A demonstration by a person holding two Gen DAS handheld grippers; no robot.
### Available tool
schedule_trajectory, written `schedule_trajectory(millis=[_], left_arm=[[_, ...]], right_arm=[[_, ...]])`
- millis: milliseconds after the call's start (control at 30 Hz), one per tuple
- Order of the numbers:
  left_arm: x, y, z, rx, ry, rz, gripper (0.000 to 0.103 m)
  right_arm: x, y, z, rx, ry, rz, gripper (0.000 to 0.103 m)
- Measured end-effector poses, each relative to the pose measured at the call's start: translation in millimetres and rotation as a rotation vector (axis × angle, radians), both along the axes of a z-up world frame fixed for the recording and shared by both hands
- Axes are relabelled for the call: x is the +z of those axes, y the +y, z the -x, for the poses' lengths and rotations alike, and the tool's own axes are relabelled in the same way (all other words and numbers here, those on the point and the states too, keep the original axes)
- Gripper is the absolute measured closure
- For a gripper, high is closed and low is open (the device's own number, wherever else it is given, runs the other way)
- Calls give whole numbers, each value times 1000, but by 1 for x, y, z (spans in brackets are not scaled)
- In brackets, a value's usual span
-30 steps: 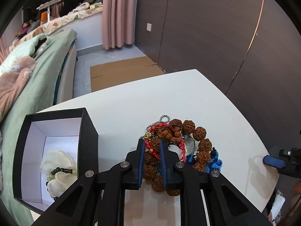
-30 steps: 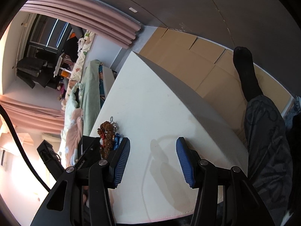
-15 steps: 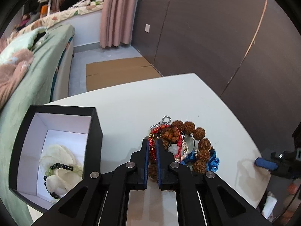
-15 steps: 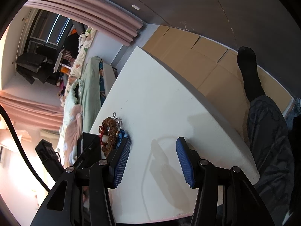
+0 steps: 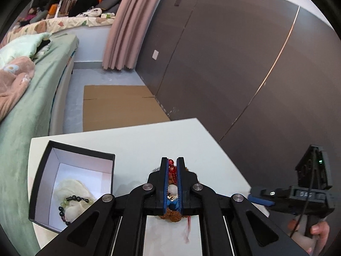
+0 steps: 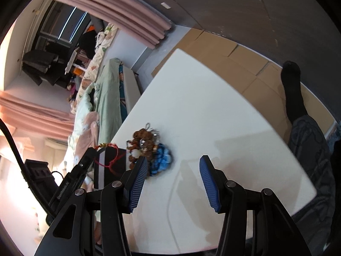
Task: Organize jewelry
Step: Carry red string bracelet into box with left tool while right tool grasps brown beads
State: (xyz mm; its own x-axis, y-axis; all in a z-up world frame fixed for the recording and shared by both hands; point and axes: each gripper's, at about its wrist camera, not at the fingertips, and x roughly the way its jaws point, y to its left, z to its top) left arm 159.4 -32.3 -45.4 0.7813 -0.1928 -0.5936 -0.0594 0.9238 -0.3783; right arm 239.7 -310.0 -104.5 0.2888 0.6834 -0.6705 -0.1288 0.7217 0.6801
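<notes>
The black box (image 5: 38, 183), at nine o'clock of the left gripper (image 5: 172, 166), already holds a dark-and-green bead bracelet (image 5: 72, 200). The jewelry pile (image 6: 149, 147) remains on the white table (image 6: 213, 117), so most sorting looks undone. The left gripper pinches a red bead bracelet (image 5: 171, 170) lifted off the pile; the right gripper (image 6: 172, 164) hangs spread and empty.

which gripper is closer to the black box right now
Left. The left gripper, shut on a red string bracelet, hangs just beside the black box. The right gripper is open past the jewelry pile, farther away.
</notes>
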Motion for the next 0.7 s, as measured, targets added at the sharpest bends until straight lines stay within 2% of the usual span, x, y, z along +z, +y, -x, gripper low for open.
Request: schedule_trajectory(millis=[133,267,400,700], left_arm=[[11,10,9,5,-28,26,96],[19,21,22,11,-48,17,96],[24,37,38,25,-62,30,96],[35,68,60,58,-93,61,96]], right_arm=[[5,25,-5,39,-2,6,51],[1,55,-10,81,26,12,51],[-7,82,-11,119,53,62,51],[-19,112,-9,112,83,154,51]])
